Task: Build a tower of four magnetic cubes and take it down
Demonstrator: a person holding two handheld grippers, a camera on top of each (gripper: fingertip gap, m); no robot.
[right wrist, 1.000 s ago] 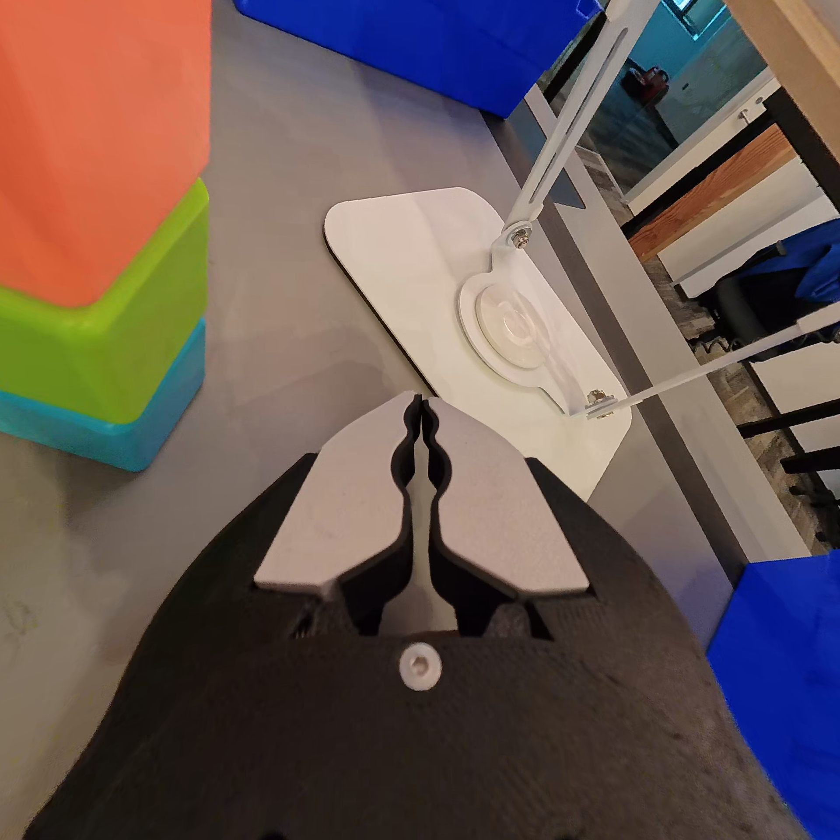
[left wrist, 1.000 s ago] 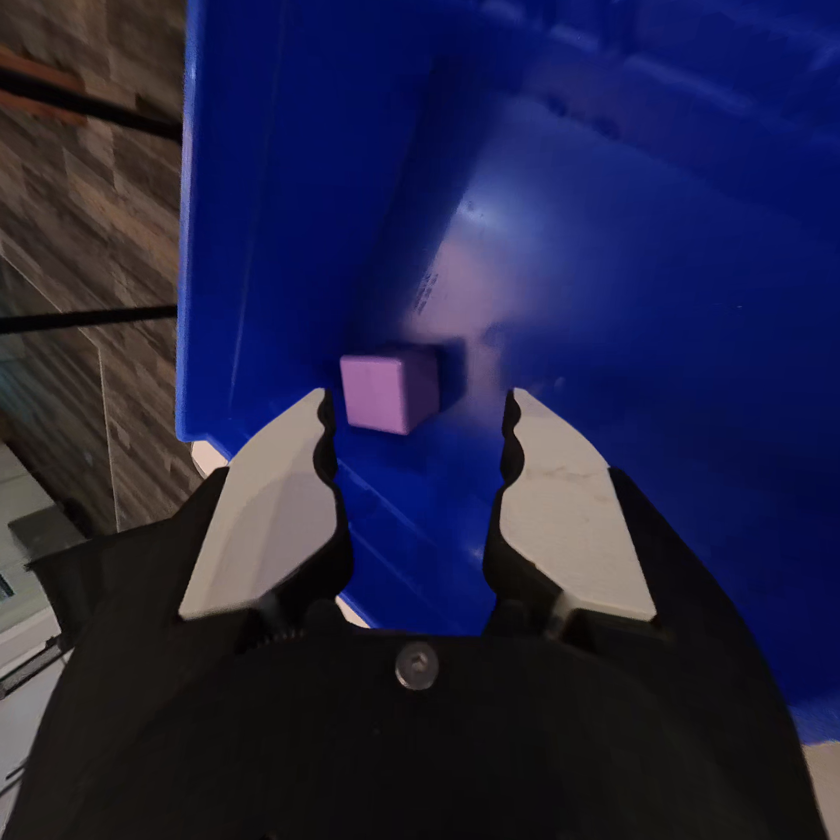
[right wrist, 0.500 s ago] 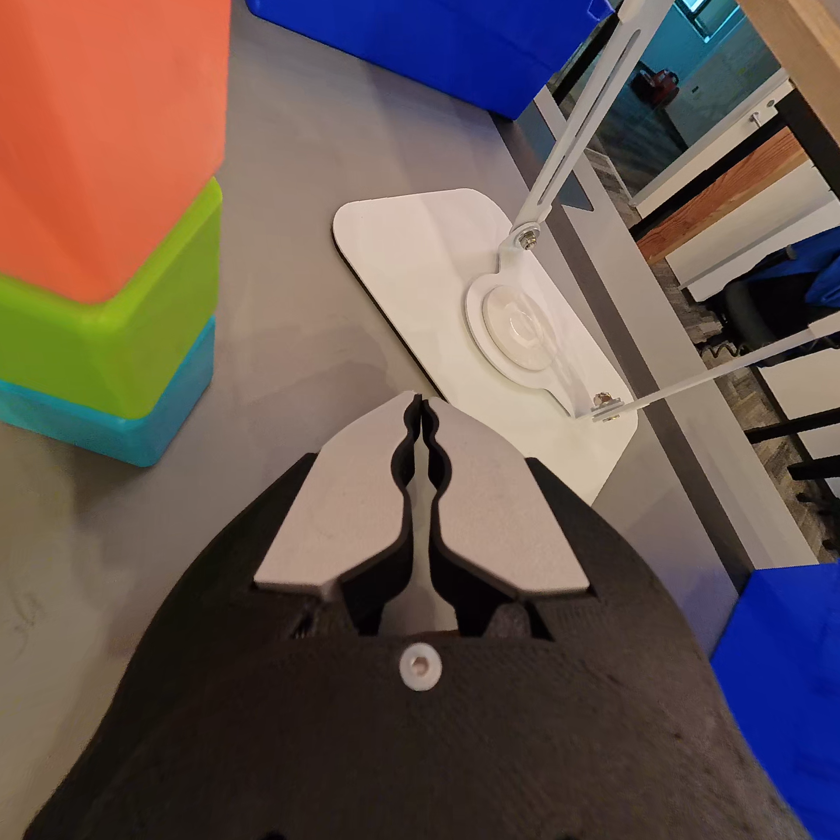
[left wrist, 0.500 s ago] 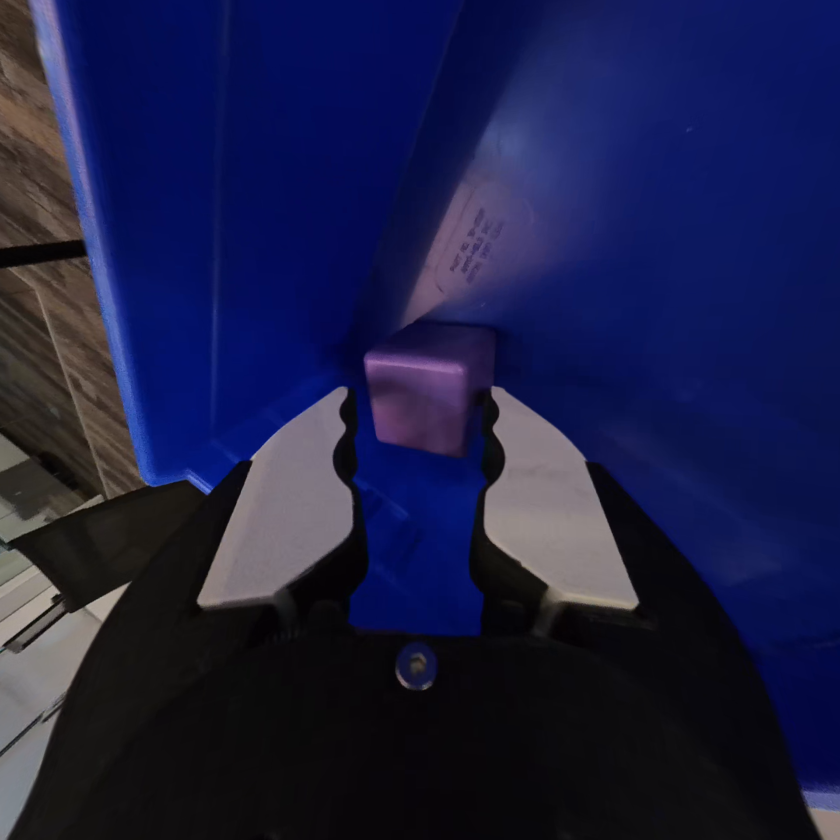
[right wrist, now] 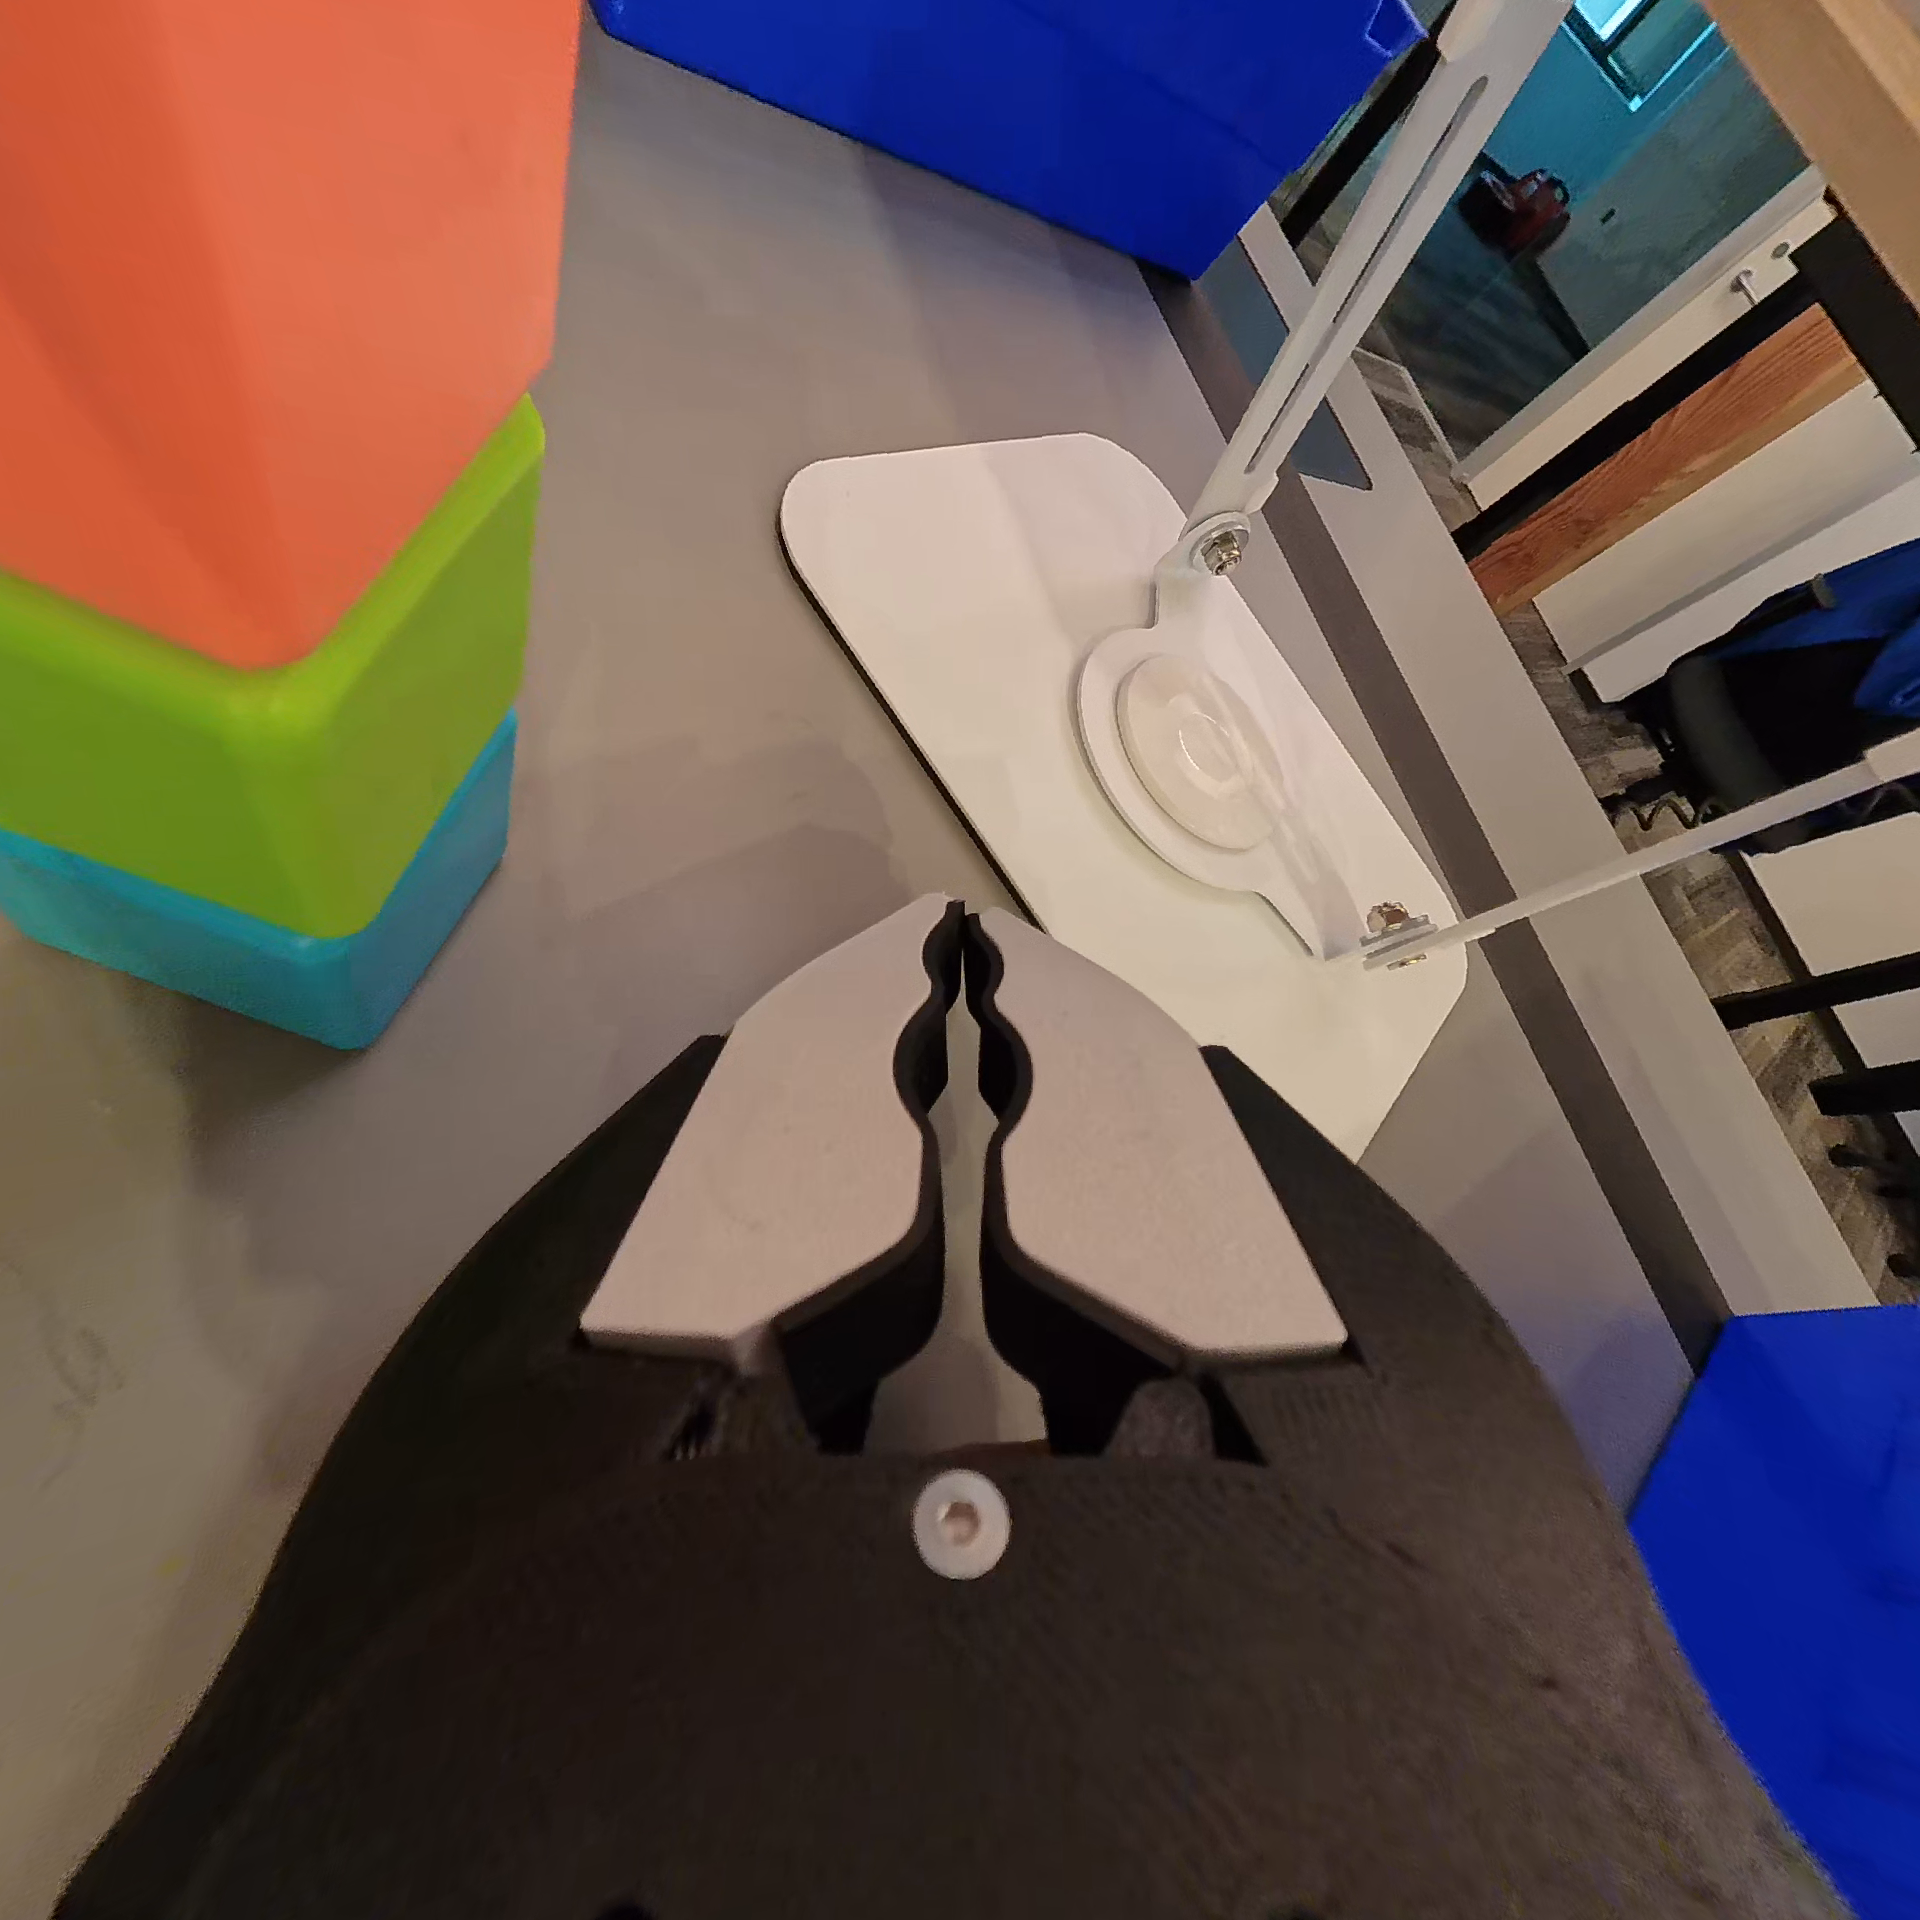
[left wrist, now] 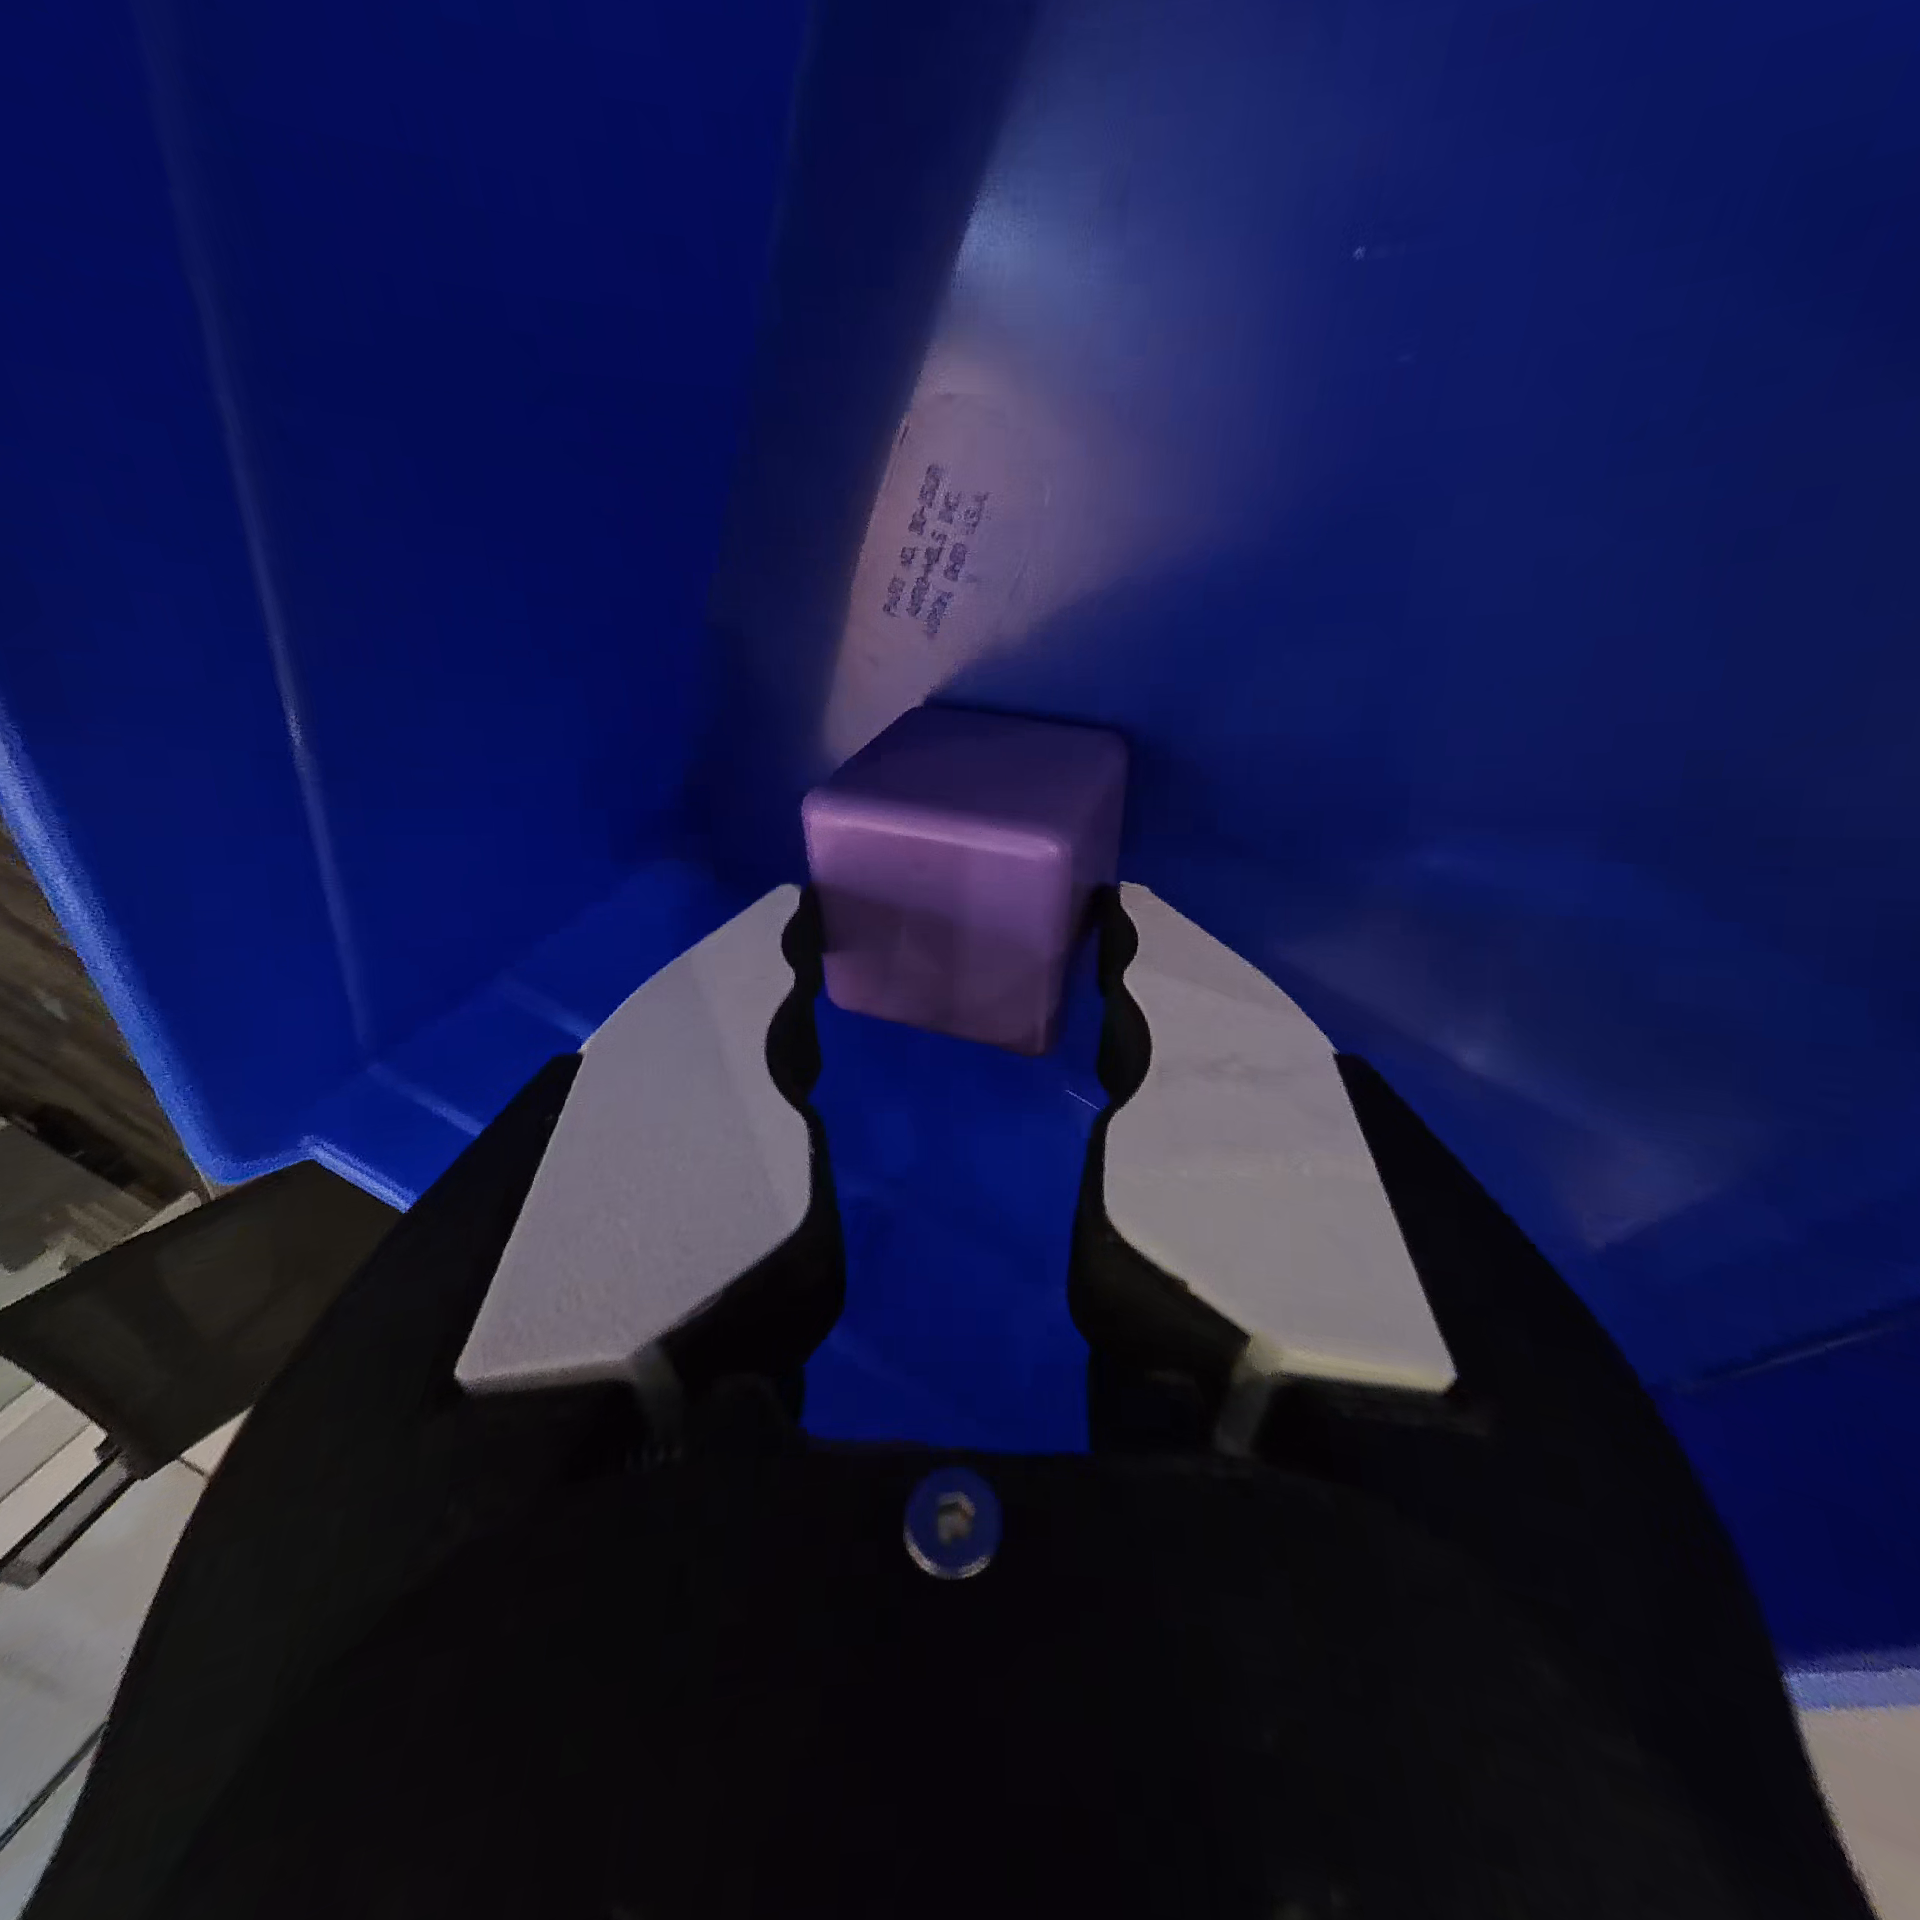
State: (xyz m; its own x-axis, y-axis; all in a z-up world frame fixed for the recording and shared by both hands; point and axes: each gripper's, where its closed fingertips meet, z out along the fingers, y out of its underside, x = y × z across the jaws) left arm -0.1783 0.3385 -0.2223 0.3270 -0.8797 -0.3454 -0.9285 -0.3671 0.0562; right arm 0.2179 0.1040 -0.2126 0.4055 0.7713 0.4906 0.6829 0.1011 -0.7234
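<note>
Blue bin (left wrist: 1455,520) interior | left gripper (left wrist: 961,914) tips pinching purple cube (left wrist: 940,914) at bin corner | right gripper (right wrist: 961,925) pressed together, idle | risk: shallow tip hold, cube slips.

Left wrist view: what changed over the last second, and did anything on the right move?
The left claw pushed deeper into the blue bin and narrowed until its fingertips flank the purple cube; a firm grip is not clear. The cube stayed in its corner. The right claw stayed shut and empty, beside the orange, green and teal stack.
</note>
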